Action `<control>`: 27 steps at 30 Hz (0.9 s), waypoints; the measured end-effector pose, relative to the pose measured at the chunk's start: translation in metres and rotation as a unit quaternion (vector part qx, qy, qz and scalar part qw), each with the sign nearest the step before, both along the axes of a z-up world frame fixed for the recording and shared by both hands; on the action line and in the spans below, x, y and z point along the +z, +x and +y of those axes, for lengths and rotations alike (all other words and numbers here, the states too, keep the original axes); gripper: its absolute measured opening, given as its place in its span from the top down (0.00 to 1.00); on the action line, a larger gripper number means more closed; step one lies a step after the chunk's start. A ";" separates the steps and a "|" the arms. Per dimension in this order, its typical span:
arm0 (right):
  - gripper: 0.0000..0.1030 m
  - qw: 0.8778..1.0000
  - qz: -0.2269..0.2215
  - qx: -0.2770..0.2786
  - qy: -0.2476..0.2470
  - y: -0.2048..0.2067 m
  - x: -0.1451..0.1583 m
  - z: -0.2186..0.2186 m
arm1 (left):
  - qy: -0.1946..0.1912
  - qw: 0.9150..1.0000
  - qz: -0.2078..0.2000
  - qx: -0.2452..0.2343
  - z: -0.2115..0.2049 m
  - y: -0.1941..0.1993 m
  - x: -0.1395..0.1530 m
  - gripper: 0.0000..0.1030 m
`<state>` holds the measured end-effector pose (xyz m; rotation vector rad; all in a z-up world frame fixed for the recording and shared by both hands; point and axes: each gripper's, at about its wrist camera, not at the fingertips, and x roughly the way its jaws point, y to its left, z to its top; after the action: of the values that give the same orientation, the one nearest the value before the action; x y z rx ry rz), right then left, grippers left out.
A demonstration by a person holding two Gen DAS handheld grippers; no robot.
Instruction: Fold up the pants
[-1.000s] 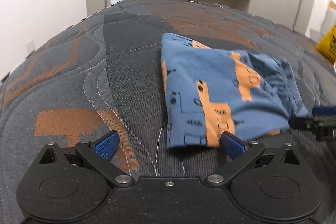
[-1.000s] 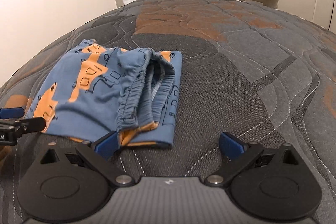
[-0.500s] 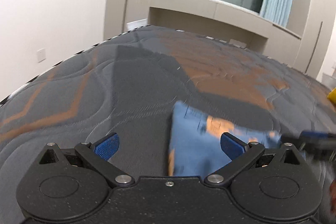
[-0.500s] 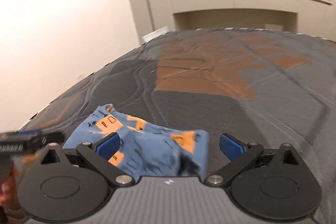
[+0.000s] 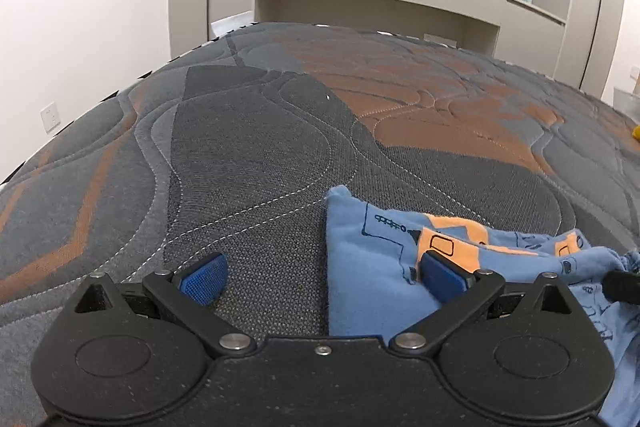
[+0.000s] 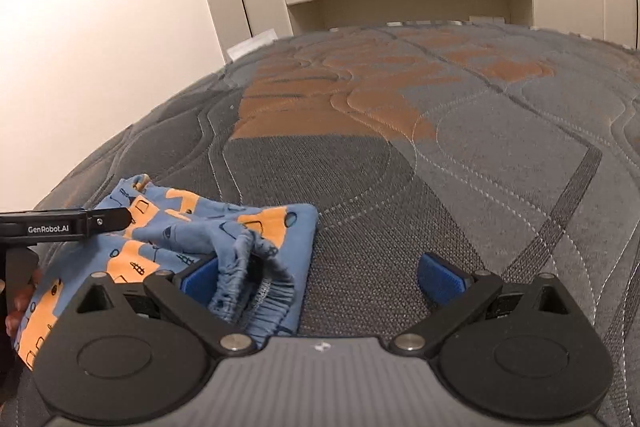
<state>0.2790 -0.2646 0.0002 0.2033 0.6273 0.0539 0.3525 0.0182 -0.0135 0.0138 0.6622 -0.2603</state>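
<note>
Folded pants [image 5: 372, 291], blue with orange vehicle prints, lie on a quilted grey-and-orange bed [image 5: 256, 155]. In the left wrist view, the left gripper [image 5: 322, 277] has its jaws wide apart and empty; the left edge of the pants lies between its blue pads, the right pad over the fabric and the left over bare quilting. In the right wrist view, the right gripper [image 6: 320, 277] likewise has its jaws apart and holds nothing; the gathered elastic waistband [image 6: 256, 287] lies just beside its left pad, while its right pad is over the bed. The left gripper's black body, labelled "GenRobot.AI", enters the right wrist view from the left above the pants, with the person's fingers [image 6: 18, 307] beneath it.
</note>
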 end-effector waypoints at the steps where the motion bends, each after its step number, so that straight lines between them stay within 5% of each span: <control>1: 0.00 1.000 -0.011 0.003 0.002 -0.002 0.002 0.000 | -0.001 1.000 -0.007 0.005 0.001 -0.003 0.003 0.01; 5: 0.00 0.998 -0.058 -0.009 -0.006 -0.012 0.012 0.001 | 0.000 0.999 -0.040 0.007 -0.001 -0.019 0.011 0.01; 11: 0.00 0.999 -0.008 -0.043 -0.003 0.005 -0.006 -0.008 | 0.038 0.998 -0.051 0.004 -0.010 -0.028 0.003 0.01; 27: 0.00 0.998 -0.042 -0.035 0.016 -0.003 -0.004 -0.008 | 0.024 0.999 -0.048 0.004 -0.004 -0.027 0.001 0.01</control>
<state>0.2765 -0.2730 -0.0034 0.2520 0.5346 0.0043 0.3256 0.0138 -0.0125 0.0698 0.5732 -0.2346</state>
